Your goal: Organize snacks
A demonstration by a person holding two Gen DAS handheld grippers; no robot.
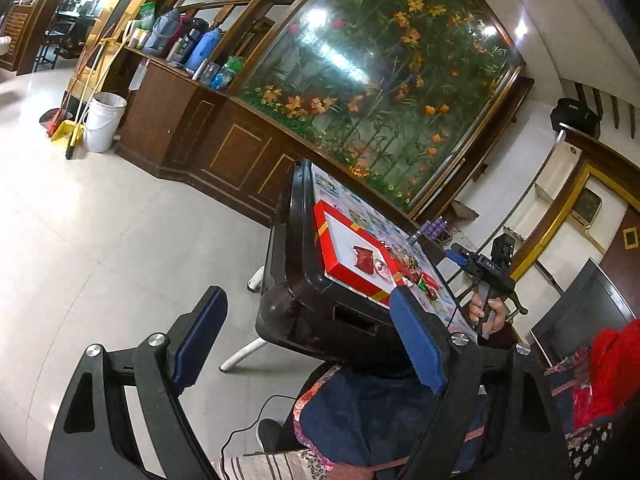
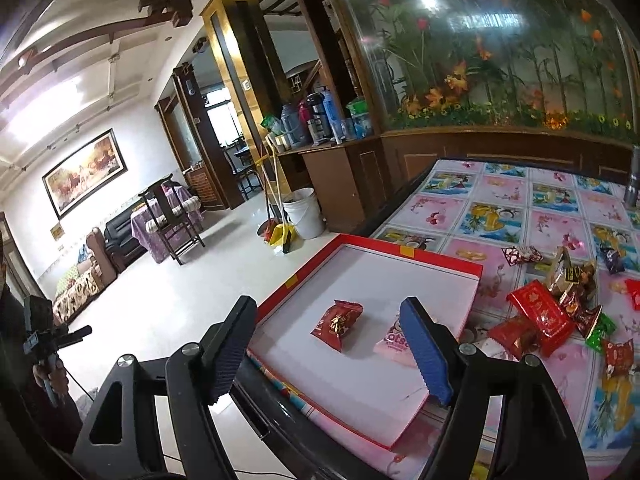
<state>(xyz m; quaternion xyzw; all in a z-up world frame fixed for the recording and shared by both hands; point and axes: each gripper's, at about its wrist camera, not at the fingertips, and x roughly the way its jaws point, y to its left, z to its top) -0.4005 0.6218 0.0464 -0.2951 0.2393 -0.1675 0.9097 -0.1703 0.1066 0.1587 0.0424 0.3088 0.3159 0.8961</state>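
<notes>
1. Blue pads of the right gripper (image 2: 326, 354) sit closest, spread apart with nothing between them, poised over the near edge of the red tray (image 2: 440, 261). Its jaws stand empty, which suits a tool that has nothing to carry just now.
2. Inside the tray lie two snacks: a red packet (image 2: 337, 323) near the middle and a pink packet (image 2: 394, 345) just beside it, partly hidden by the right-hand pad. I judge the tray to be the collecting place.
3. Most of the loose snacks (image 2: 560, 312) sit heaped on the tablecloth (image 2: 560, 216), right of the tray, so the sorting looks barely begun.
4. Left gripper (image 1: 308, 344) hangs off the table's near corner, over the person's lap, jaws wide and empty, probably waiting out of the way.
5. Next reach, I'd guess, goes to the heap.
</notes>
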